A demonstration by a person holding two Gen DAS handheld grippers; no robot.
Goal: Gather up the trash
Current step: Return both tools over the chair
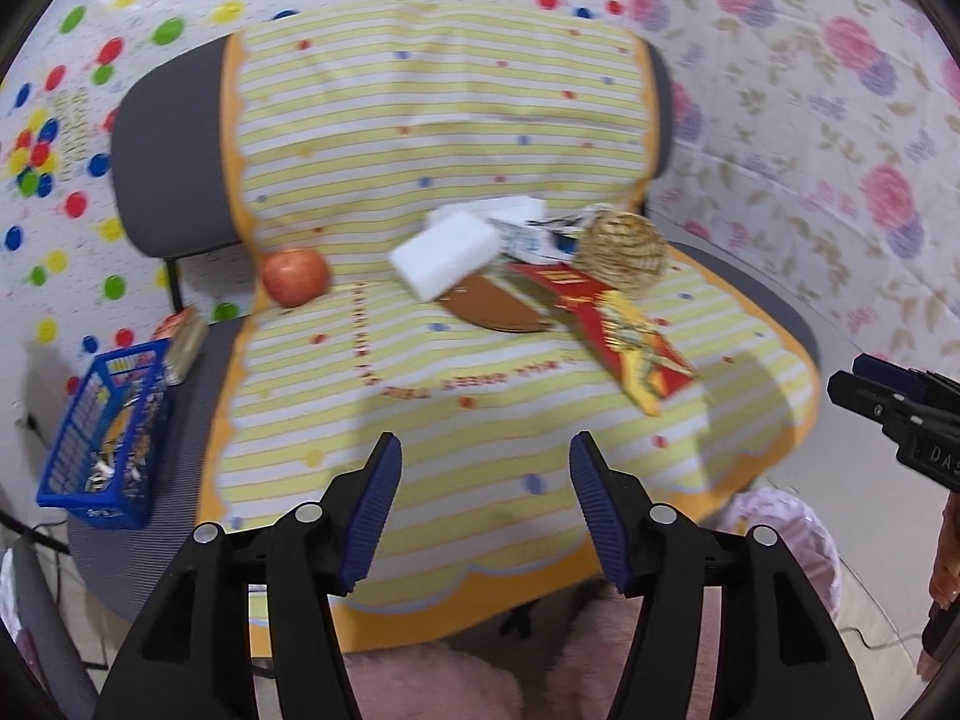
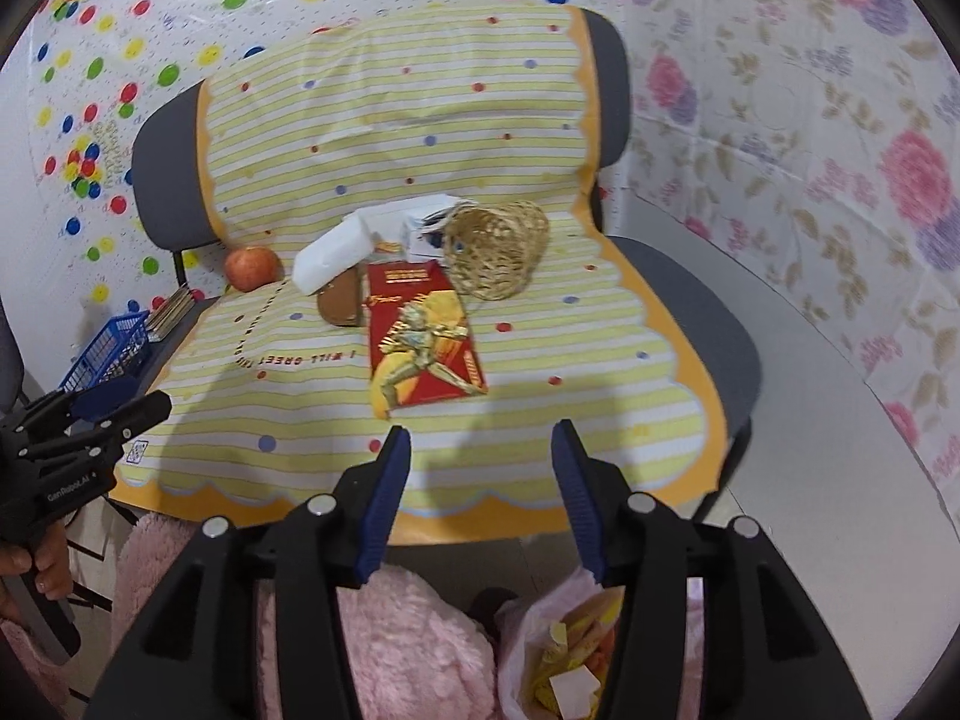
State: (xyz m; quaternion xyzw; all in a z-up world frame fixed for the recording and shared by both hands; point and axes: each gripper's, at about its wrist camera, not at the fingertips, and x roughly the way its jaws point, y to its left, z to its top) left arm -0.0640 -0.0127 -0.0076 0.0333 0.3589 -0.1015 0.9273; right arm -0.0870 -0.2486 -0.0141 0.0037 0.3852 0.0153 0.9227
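Red: one apple (image 1: 296, 277), one packet (image 2: 425, 339); both hand-held grippers (image 1: 485, 501) (image 2: 481, 489) spread, empty.

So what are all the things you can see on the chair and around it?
Chair: one, grey, under the striped cloth.
Cloth: one, yellow-striped, over seat and back.
Apple: one, red, seat's left side.
White block: one, mid-seat, overlapping the brown disc.
Brown disc: one, beside the packet.
Red packet: one, red and gold, lying flat.
Wicker basket: one, tan, tipped over.
Blue basket: one, seat's left edge.
Trash bag: one, pinkish, below the chair's front.
Left gripper: open.
Right gripper: open.
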